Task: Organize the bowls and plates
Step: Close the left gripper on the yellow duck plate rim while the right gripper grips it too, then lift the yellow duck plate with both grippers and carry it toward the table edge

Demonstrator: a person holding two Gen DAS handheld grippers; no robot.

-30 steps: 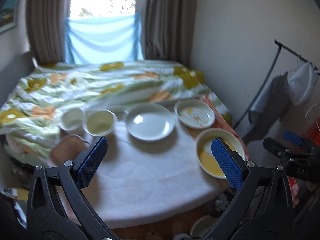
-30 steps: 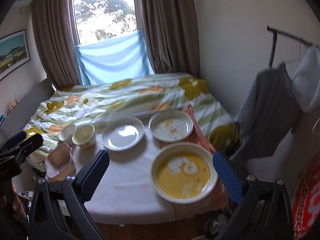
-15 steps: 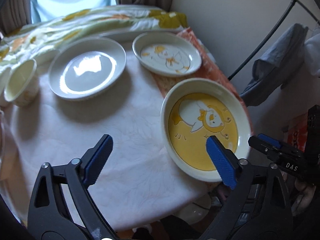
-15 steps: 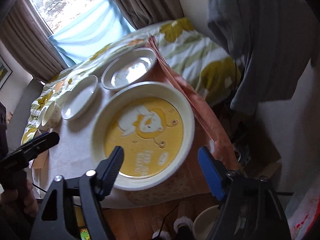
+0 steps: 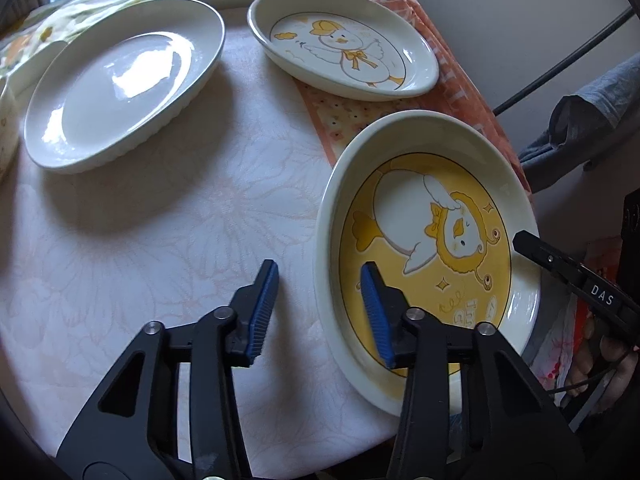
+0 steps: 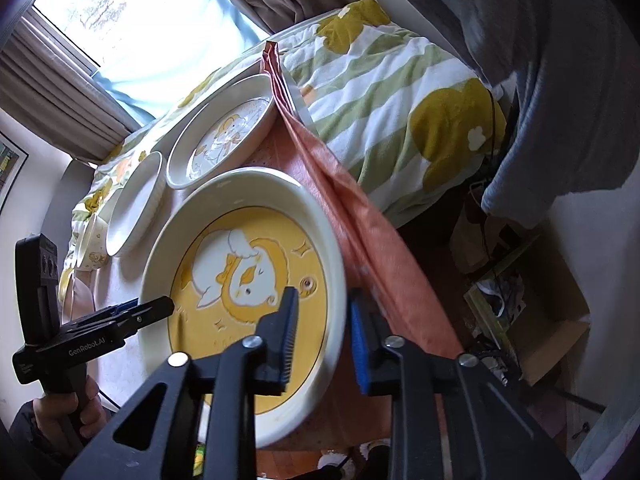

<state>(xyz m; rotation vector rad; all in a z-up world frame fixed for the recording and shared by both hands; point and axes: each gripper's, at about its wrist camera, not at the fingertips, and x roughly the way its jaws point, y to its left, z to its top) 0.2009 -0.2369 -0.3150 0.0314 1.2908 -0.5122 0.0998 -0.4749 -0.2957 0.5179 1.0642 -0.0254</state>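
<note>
A large cream plate with a yellow duck picture (image 5: 424,240) lies at the table's near right corner. My left gripper (image 5: 320,312) straddles its left rim, one pad inside the plate. The other pad is out over the cloth, a gap away from the rim, and the jaws are closing. My right gripper (image 6: 324,336) straddles the opposite rim of the same plate (image 6: 248,264). Its jaws are closing too, with the rim between the pads and not visibly pinched. Behind the yellow plate sit a smaller white duck plate (image 5: 344,44) and a plain white plate (image 5: 120,80).
An orange cloth (image 5: 452,72) runs under both duck plates and hangs off the table's right edge (image 6: 360,220). Pale cups (image 6: 92,248) stand at the far left. Striped bedding (image 6: 400,80) lies beyond, grey clothing (image 6: 560,80) hangs at the right, and clutter covers the floor (image 6: 520,300).
Both grippers dropped toward the table and tilted down onto the yellow duck plate. Their jaws went from wide open to narrow, each now astride the plate's rim.
</note>
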